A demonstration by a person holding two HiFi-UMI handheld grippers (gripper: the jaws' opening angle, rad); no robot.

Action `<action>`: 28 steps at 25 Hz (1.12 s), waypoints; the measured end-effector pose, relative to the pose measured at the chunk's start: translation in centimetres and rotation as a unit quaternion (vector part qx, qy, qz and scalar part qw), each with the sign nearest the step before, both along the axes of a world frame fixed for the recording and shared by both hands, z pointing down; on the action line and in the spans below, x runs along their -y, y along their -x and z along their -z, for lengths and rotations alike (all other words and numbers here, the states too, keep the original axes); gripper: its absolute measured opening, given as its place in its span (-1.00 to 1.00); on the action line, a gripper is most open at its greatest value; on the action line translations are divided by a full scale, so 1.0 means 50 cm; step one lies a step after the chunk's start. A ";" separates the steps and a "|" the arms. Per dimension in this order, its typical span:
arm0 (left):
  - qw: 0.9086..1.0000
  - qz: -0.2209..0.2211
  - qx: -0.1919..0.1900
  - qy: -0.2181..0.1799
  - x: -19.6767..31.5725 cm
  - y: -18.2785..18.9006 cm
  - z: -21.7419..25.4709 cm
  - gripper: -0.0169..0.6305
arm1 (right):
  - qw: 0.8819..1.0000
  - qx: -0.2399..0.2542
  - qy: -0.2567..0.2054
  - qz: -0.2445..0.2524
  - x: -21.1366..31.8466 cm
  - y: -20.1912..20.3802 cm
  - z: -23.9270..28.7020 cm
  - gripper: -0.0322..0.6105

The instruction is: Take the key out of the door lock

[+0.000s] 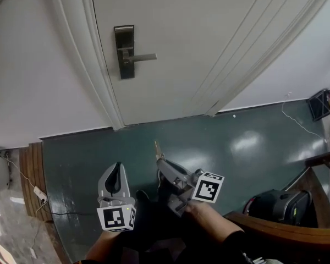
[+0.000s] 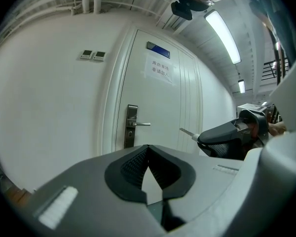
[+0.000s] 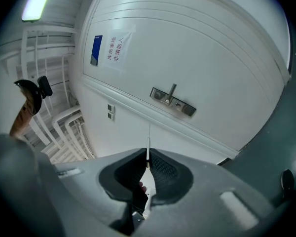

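The white door [image 1: 209,43] is closed, and its dark lock plate with a lever handle [image 1: 125,51] has no key in it that I can see. The key [image 1: 157,148] is clamped in my right gripper [image 1: 160,161], its blade sticking out past the tips, well back from the door and over the floor. In the right gripper view the key [image 3: 148,149] stands edge-on between the pads, with the lock plate [image 3: 172,102] far ahead. My left gripper [image 1: 117,166] is alongside, shut and empty. The left gripper view shows the lock plate [image 2: 131,126] and the key [image 2: 186,132].
A dark green floor [image 1: 236,142] lies between me and the door. A black bag [image 1: 275,205] and brown wooden furniture [image 1: 297,232] are at the lower right. A wooden board [image 1: 36,172] and a white cable with a plug strip [image 1: 39,193] lie at the left.
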State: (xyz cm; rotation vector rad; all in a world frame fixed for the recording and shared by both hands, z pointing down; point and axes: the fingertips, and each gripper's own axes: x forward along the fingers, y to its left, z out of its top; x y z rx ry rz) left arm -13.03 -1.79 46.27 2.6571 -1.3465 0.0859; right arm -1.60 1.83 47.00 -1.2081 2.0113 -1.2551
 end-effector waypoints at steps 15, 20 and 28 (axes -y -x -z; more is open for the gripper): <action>0.999 0.037 -0.002 -0.003 -0.043 -0.049 0.006 -0.89 | 0.999 0.046 -0.002 0.012 -0.073 -0.040 0.008 -0.85; 0.999 0.048 -0.005 0.004 -0.051 -0.067 0.003 -0.89 | 0.998 0.061 0.007 0.017 -0.082 -0.054 0.002 -0.85; 0.999 0.045 0.001 0.004 -0.059 -0.075 0.001 -0.89 | 0.998 0.059 0.018 0.027 -0.095 -0.046 -0.013 -0.85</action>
